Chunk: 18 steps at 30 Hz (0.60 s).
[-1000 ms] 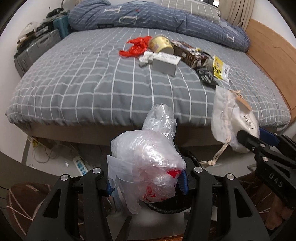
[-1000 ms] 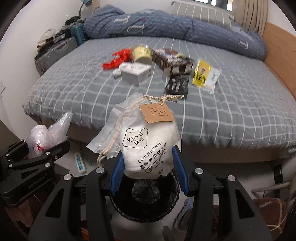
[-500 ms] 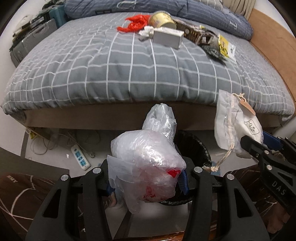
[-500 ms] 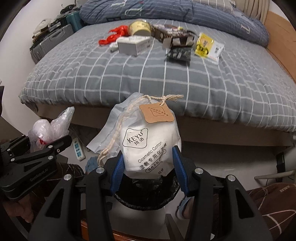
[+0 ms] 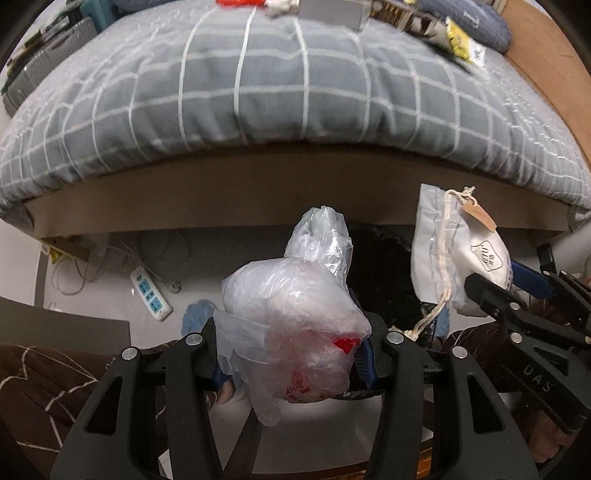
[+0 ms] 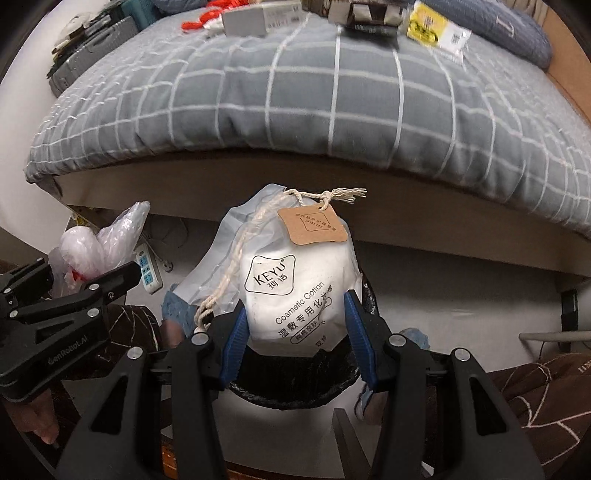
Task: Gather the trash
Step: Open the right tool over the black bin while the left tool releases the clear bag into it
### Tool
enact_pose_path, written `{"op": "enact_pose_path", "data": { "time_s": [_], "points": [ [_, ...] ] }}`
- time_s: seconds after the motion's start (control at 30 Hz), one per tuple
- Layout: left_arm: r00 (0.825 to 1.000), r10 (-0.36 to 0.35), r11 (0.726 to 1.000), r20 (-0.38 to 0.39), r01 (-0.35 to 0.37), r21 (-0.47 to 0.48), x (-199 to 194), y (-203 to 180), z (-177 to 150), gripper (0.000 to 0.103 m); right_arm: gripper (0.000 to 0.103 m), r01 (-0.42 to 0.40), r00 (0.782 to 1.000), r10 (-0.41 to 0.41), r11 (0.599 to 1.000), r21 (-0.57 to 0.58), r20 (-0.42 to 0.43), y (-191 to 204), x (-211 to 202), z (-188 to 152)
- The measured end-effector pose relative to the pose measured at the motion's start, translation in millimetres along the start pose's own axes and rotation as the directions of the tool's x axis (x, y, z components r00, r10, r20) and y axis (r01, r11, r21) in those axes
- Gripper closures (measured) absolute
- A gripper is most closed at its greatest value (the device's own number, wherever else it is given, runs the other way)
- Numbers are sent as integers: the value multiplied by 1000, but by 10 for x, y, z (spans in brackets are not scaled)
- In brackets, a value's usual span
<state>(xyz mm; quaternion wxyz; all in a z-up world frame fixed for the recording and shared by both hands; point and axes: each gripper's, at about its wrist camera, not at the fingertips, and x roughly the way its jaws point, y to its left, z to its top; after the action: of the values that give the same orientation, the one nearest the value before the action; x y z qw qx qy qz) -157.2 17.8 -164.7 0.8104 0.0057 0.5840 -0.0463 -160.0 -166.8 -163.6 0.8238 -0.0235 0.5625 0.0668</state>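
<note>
My left gripper [image 5: 291, 354] is shut on a crumpled clear plastic bag [image 5: 291, 314] with red print. My right gripper [image 6: 295, 325] is shut on a white cosmetic cotton pouch [image 6: 295, 280] with a string and a brown tag. Both are held over a black-lined trash bin [image 6: 295, 384] on the floor in front of the bed; the bin also shows in the left wrist view [image 5: 384, 266] behind the bag. The pouch [image 5: 454, 258] and right gripper [image 5: 517, 306] show at the right of the left wrist view. The left gripper [image 6: 74, 295] with the bag [image 6: 96, 240] shows at the left of the right wrist view.
A bed with a grey checked cover [image 6: 295, 92] fills the top. On it lie a grey box [image 6: 258, 18], red plastic [image 6: 210, 14], a dark packet [image 6: 365, 14] and a yellow packet [image 6: 432, 29]. A power strip [image 5: 151, 295] lies on the floor at the left. Suitcases [image 6: 88, 48] stand at the far left.
Both grippers have tilted down and moved lower toward the floor with their loads. The bed has slid up in both views and the bin shows more fully.
</note>
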Motion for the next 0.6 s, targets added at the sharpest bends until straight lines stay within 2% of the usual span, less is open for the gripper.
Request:
{"op": "enact_pose_path", "data": {
  "time_s": [0.23, 0.6],
  "points": [
    [998, -12, 1000, -65, 10, -28, 278, 99, -41, 53, 55, 8, 999, -8, 1000, -1, -49, -12, 261, -30],
    [997, 3, 999, -74, -7, -52, 307, 172, -57, 53, 54, -24, 996, 21, 999, -30, -87, 170, 453, -43]
  ]
}}
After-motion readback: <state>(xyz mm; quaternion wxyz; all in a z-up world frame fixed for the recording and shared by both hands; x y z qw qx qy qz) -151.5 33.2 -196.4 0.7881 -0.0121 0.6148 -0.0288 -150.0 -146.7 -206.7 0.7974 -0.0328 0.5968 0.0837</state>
